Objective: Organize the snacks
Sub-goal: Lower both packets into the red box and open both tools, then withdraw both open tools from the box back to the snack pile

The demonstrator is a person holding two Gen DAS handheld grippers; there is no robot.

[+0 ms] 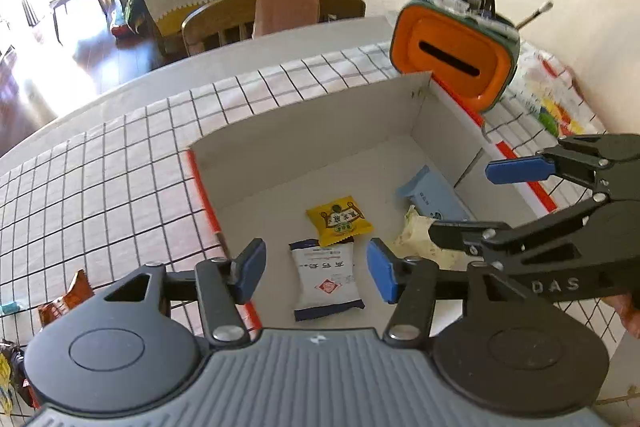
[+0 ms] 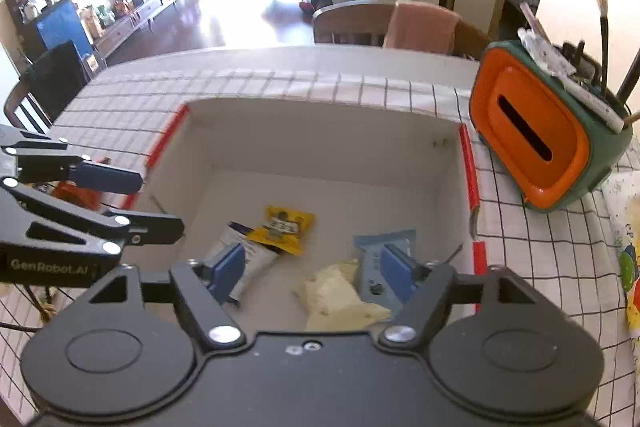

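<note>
Four snack packets [image 1: 326,277] in white box [image 1: 304,131]

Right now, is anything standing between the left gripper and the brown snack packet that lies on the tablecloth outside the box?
Nothing visible blocks it. The brown snack packet lies on the checked tablecloth outside the box wall, left of the open, empty left gripper. Only bare cloth shows between them.

A: What covers the table?
B: A white, black-gridded tablecloth [image 2: 280,87].
A: On it?
B: An open white cardboard box [image 2: 320,147]; beside it, an orange-and-green plastic organiser [image 2: 532,139] and a brown snack wrapper [image 1: 66,301].
</note>
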